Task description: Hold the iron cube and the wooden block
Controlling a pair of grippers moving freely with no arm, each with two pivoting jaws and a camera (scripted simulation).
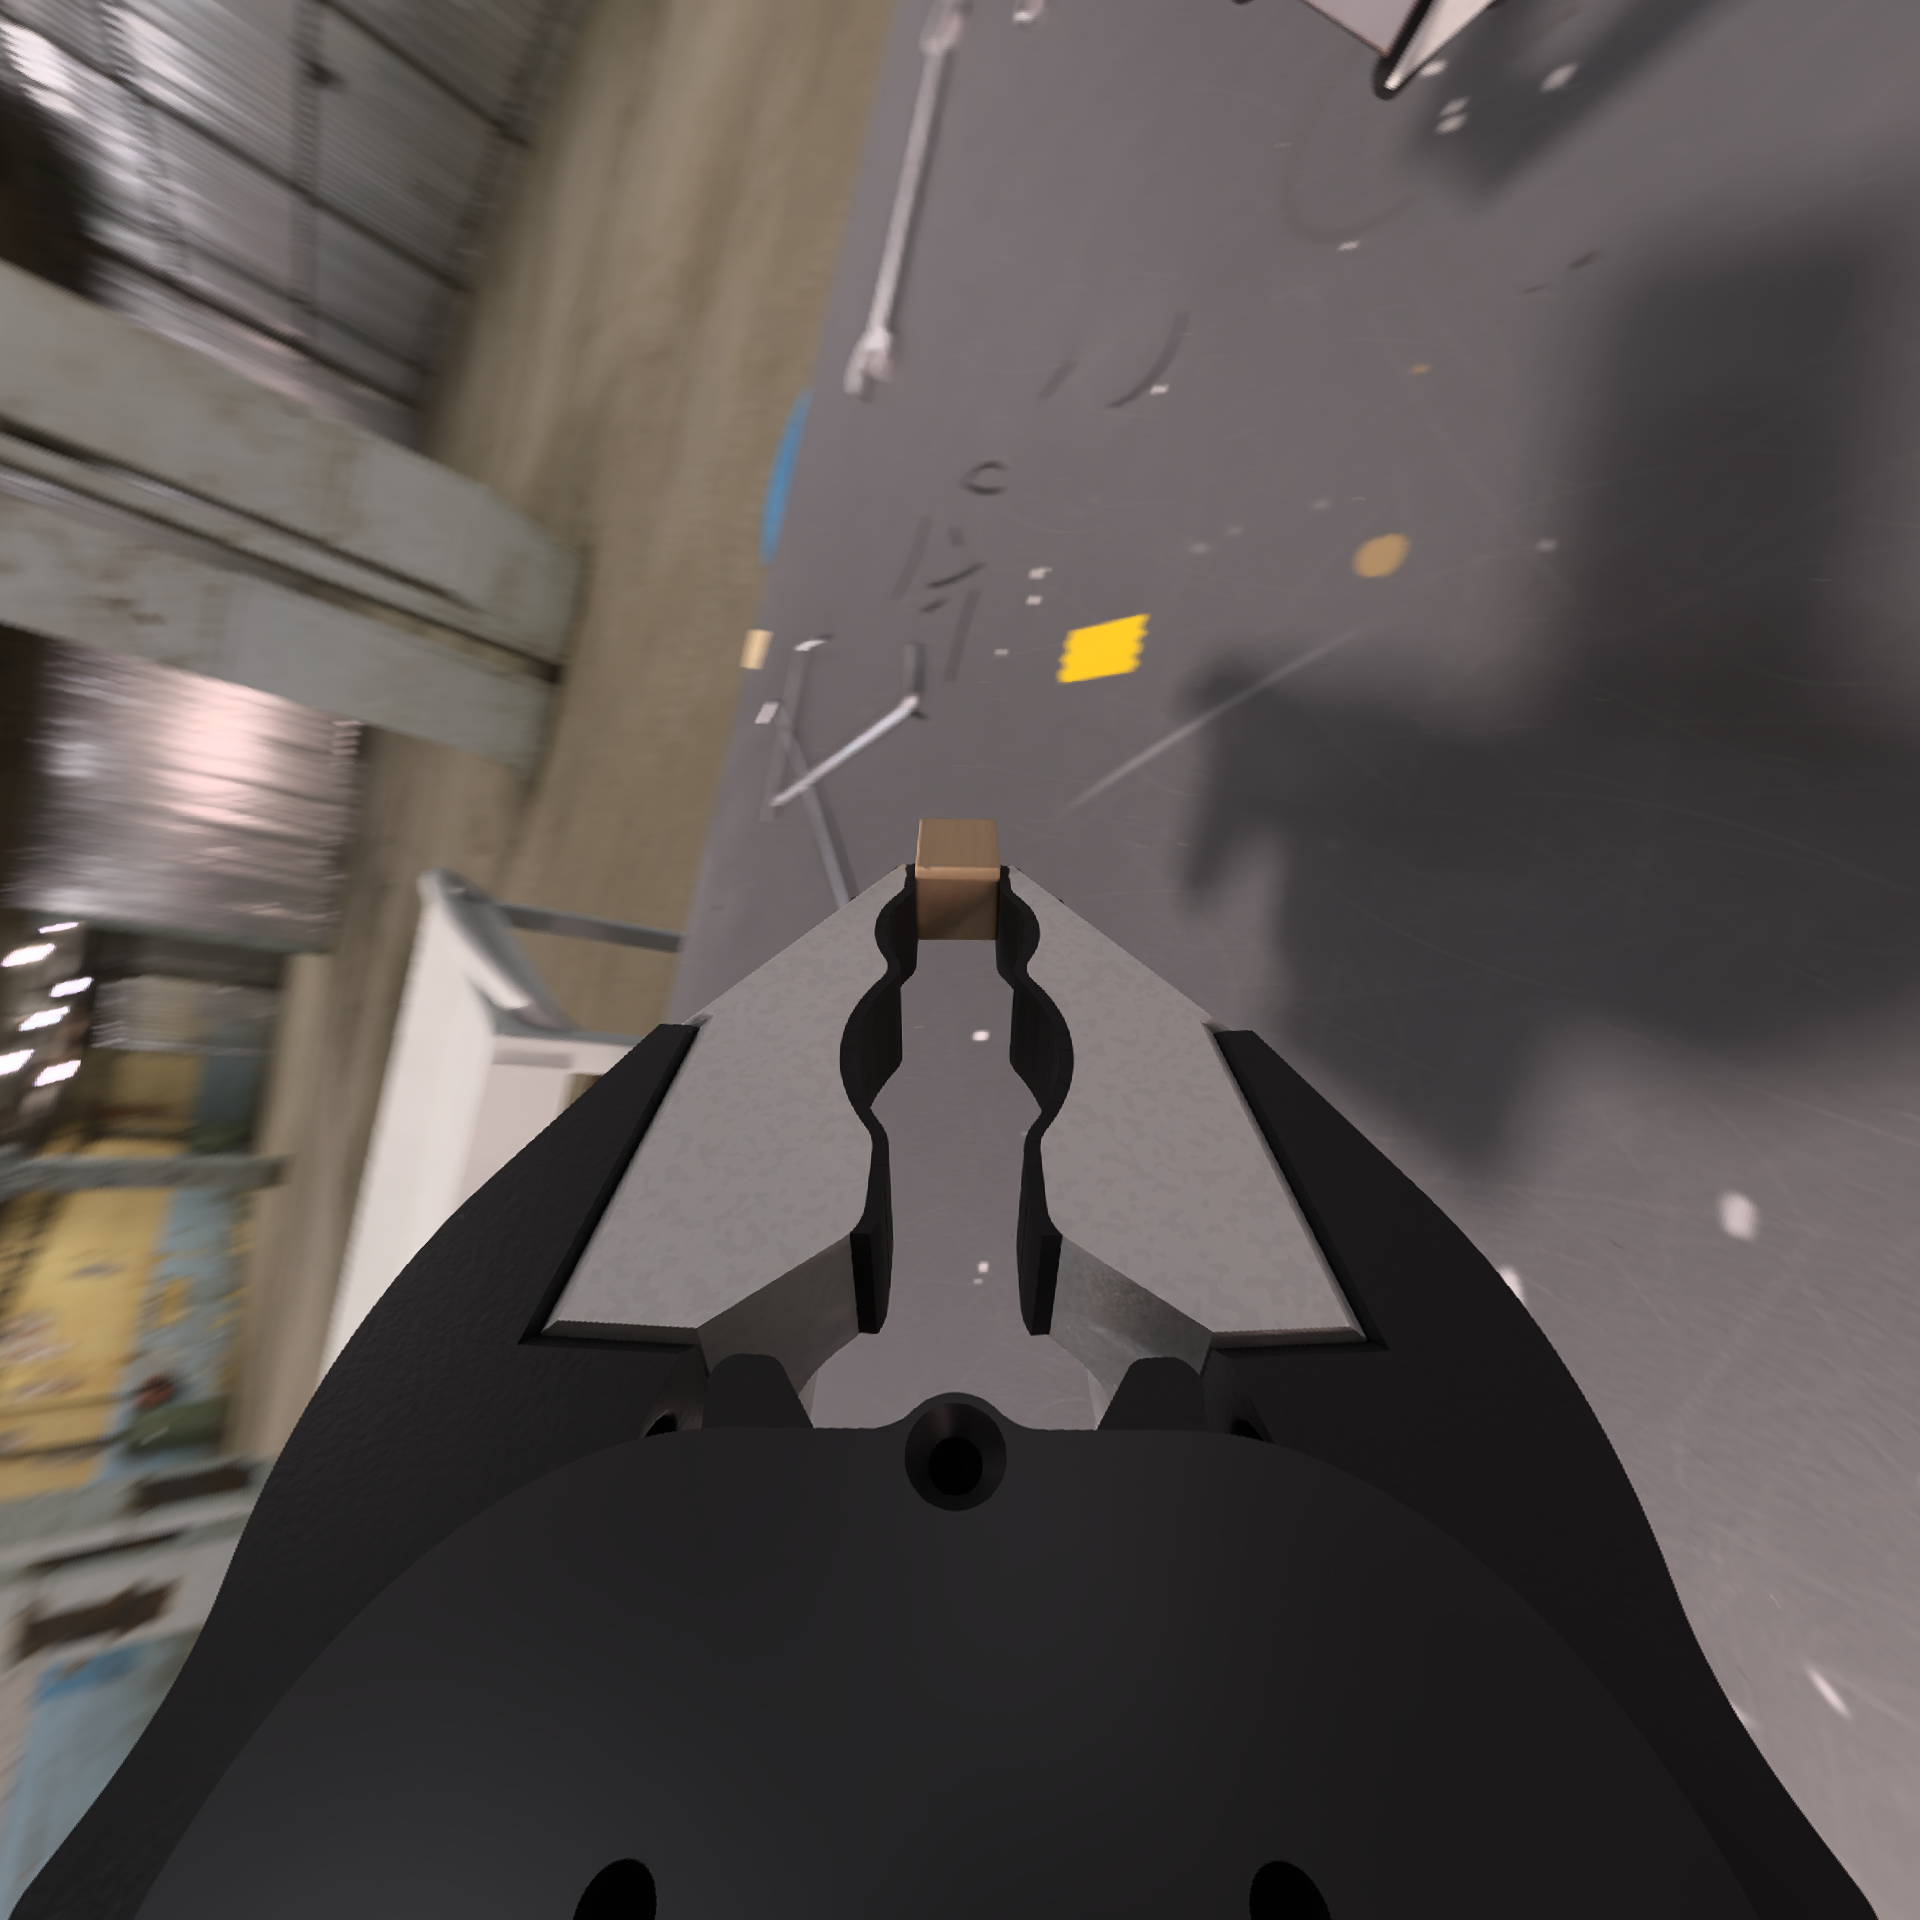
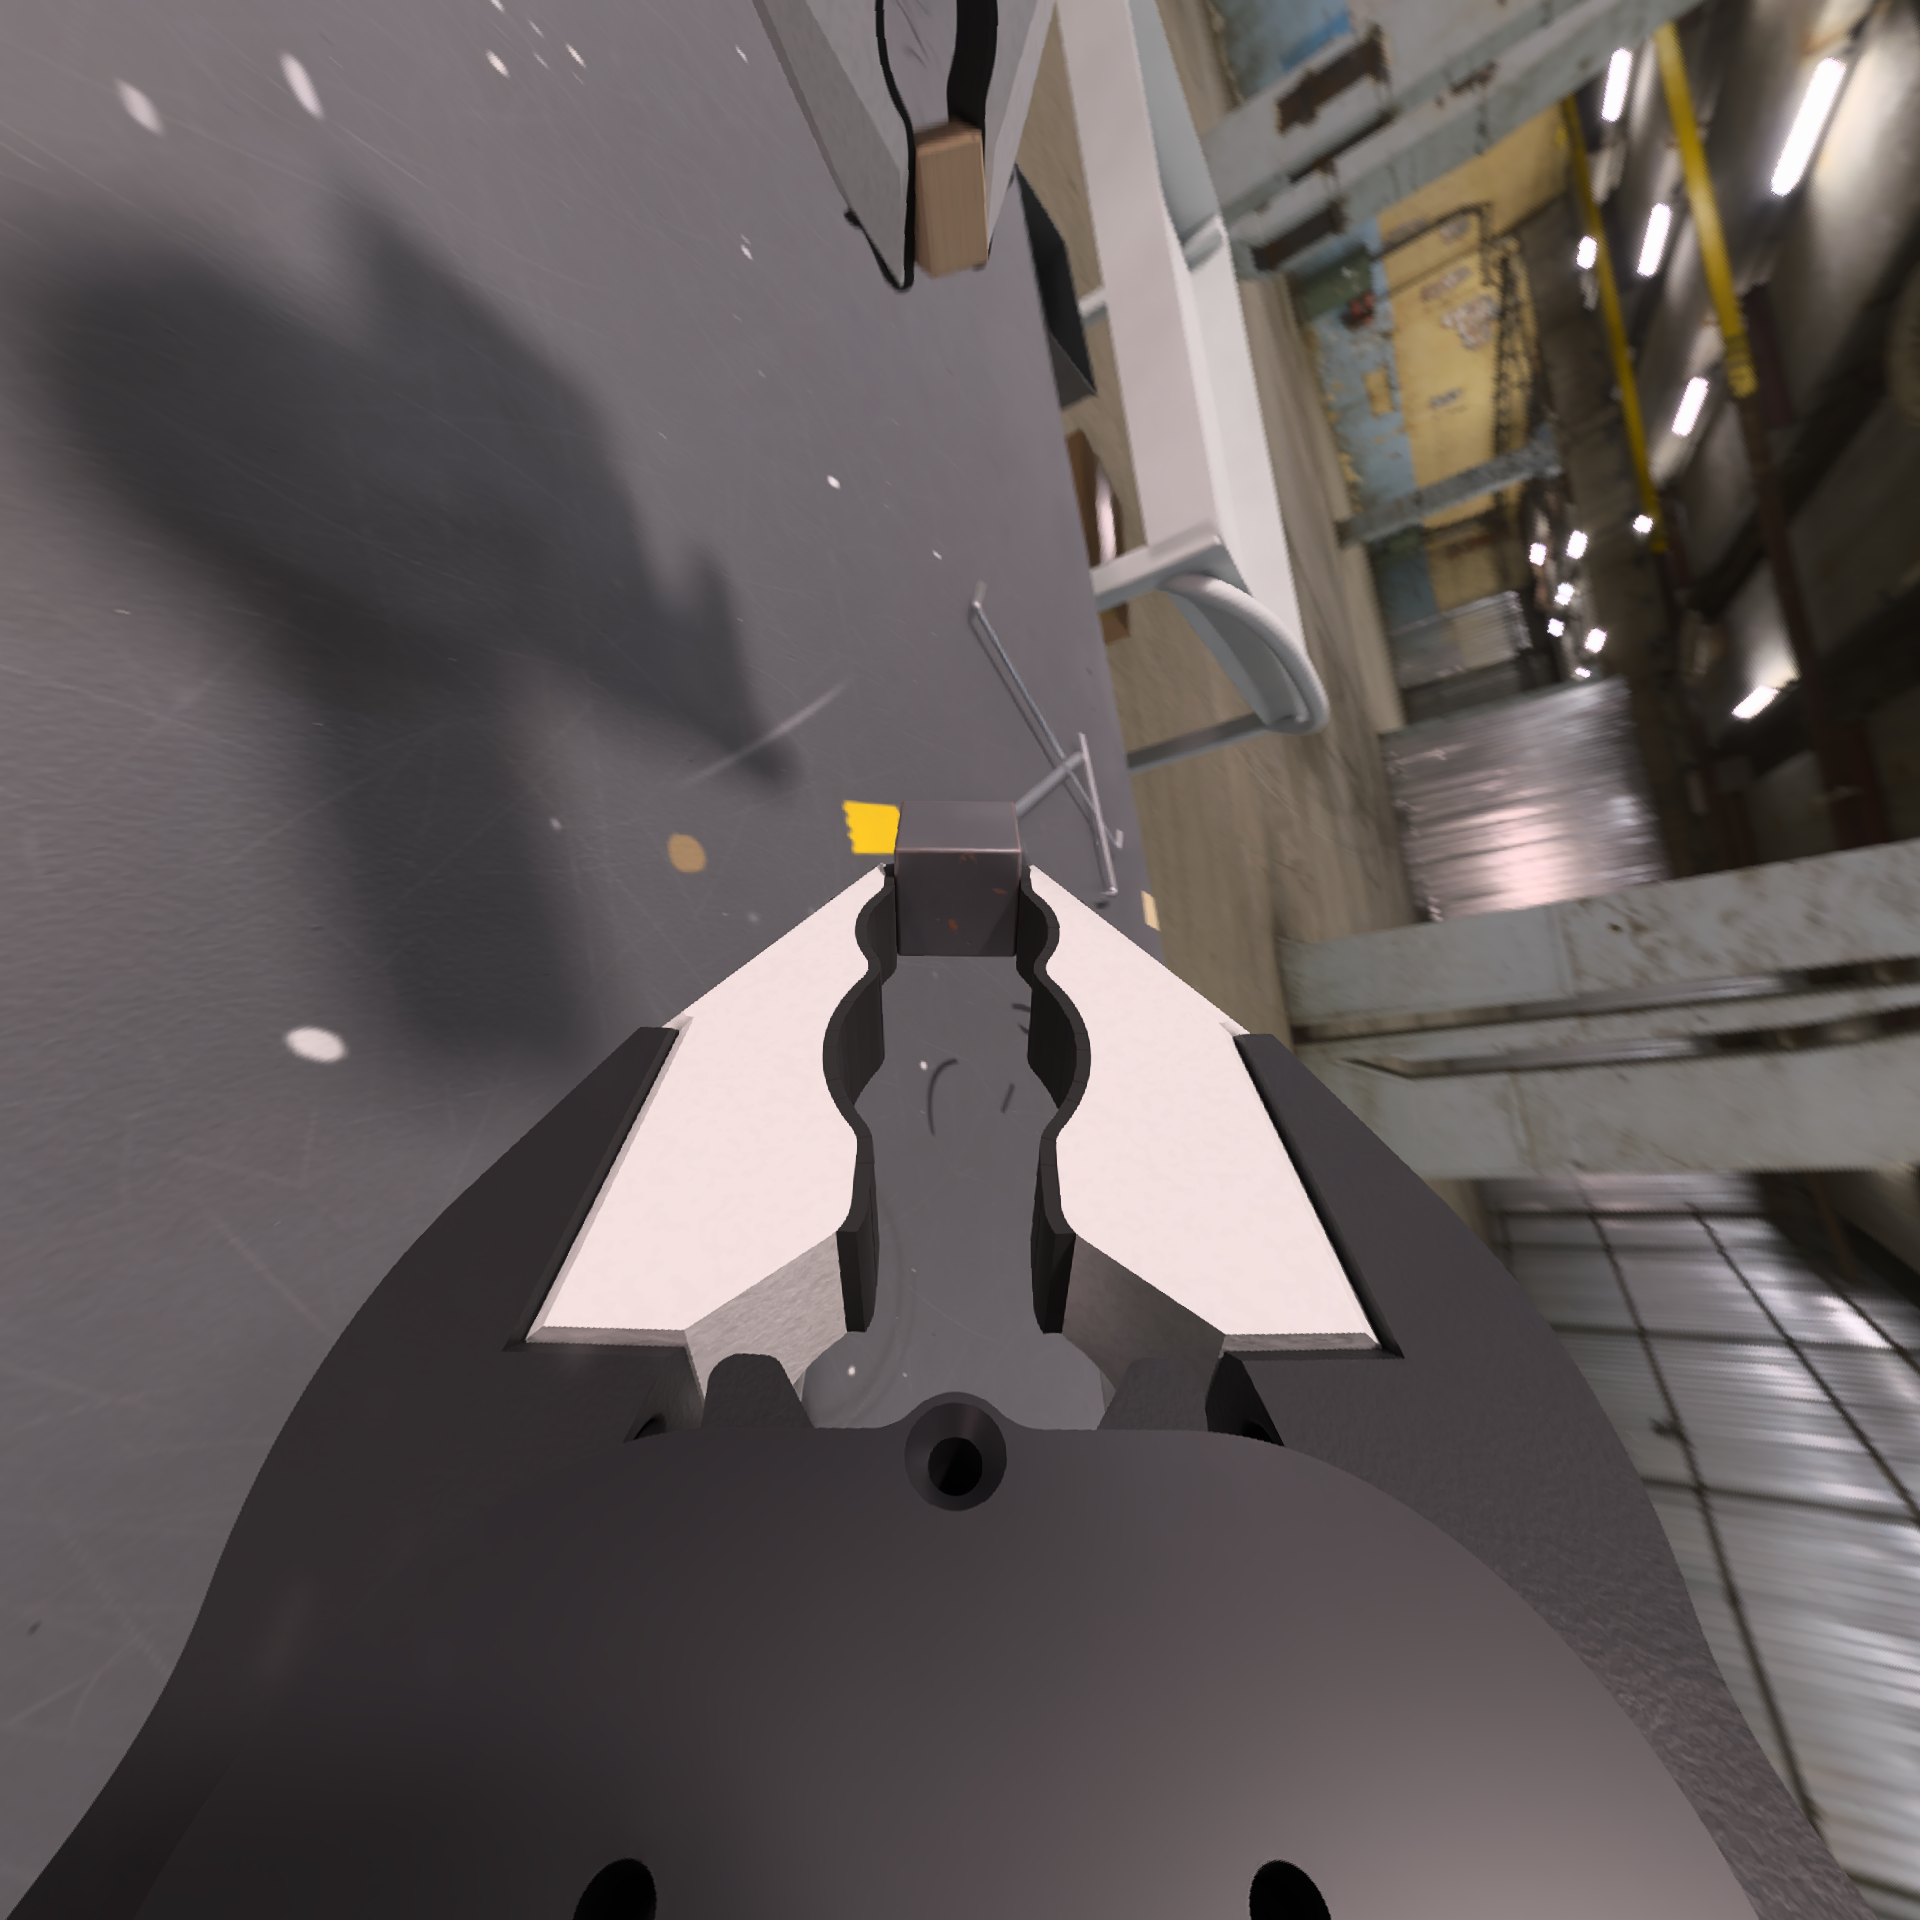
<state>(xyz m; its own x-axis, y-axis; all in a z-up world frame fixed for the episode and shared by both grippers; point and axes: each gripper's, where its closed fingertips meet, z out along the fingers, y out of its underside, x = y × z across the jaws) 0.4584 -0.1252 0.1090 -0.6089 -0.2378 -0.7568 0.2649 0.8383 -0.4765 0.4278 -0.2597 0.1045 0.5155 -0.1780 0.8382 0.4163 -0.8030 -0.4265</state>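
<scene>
The wooden block [image 1: 957, 879] is sitting pinched between the tips of the left gripper [image 1: 957, 883], whose fingers [image 1: 790, 1049] are closing narrowly on its two sides; the block is projecting a little past the tips, clear of the grey tabletop [image 1: 1351, 935]. Beyond the fingertips a yellow tape patch [image 1: 1102, 648] and a wrench [image 1: 902, 208] are lying on that surface.

The iron cube [image 2: 956, 878] is being held the same way at the tips of the right gripper [image 2: 956, 894], its fingers [image 2: 748, 1101] pressing both flanks at a slightly wider gap. No readable writing is showing on either piece.
</scene>
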